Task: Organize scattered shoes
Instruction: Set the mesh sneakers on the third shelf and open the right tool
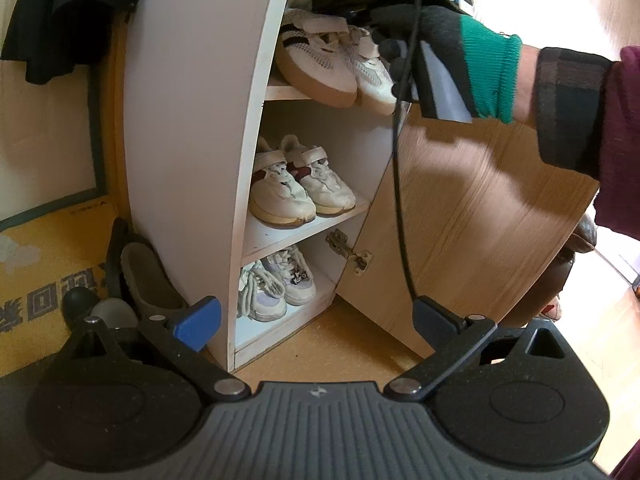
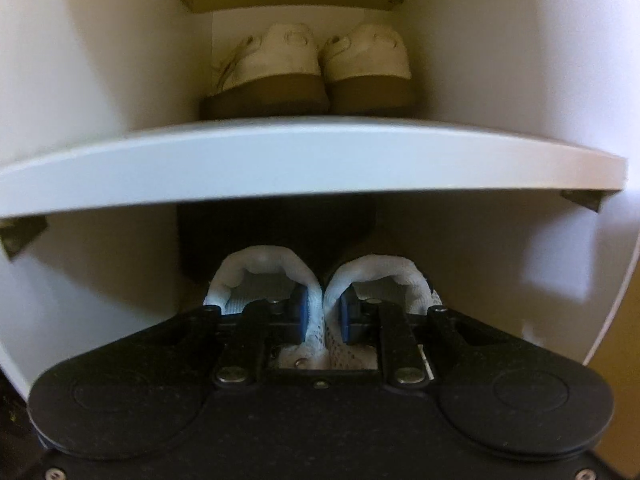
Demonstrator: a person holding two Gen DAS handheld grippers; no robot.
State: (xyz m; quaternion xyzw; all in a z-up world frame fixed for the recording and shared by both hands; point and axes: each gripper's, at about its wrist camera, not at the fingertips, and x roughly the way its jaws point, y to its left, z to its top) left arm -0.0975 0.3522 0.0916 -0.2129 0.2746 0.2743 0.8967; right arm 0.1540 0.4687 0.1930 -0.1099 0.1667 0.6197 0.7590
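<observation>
White mesh sneakers (image 2: 320, 280) (paired, heels together), tan soles.

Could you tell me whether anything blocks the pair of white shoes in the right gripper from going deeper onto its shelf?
Yes. A dark object sits just behind the white shoes pinched in the right gripper, filling the back of that compartment under the shelf board.

We see a white shelved cabinet (image 1: 188, 128), its wood-grain door (image 1: 472, 216) swung open, yellow-tan floor (image 1: 320, 348), dark clothing (image 1: 68, 8) hanging left, bright light at right.
</observation>
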